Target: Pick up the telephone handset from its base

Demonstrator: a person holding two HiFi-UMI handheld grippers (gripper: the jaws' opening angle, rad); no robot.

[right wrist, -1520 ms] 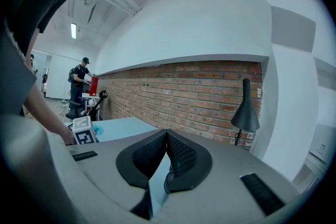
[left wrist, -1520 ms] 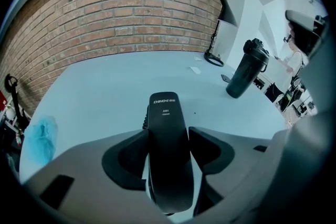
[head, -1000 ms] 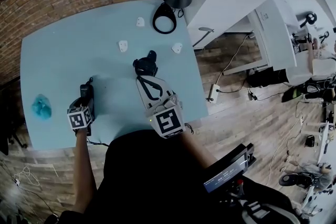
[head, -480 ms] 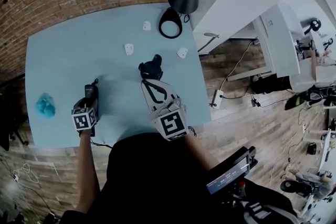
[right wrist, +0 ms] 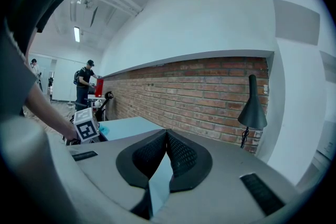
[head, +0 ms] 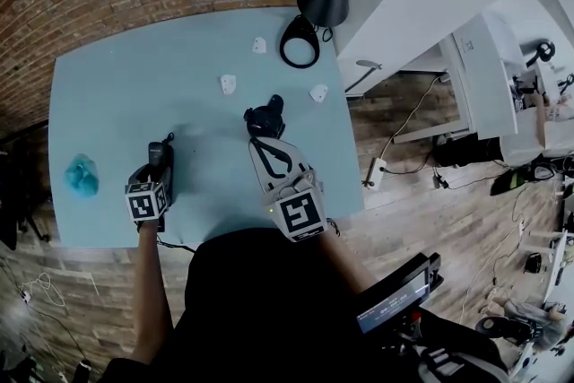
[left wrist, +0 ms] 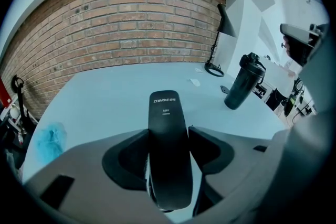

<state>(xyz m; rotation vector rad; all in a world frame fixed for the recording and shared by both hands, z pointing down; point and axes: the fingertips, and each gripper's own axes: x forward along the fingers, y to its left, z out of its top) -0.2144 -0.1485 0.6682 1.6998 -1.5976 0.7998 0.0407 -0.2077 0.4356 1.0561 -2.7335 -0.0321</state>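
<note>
- The telephone handset (left wrist: 168, 155) carried white print near its top end: the brand "CHINO-E", followed by two small characters too fine to make out.
- Just under the brand stood a smaller line that seemed to read "A001". A still finer line below it could not be read.
- The cube on the left gripper (head: 159, 168) showed a black-and-white square marker pattern, with no letters or digits.
- The cube on the right gripper (head: 258, 141) bore a similar square marker, also without letters.
- A dark screen (head: 395, 300) at the lower right of the head view carried pale lines of print, too small to read.
</note>
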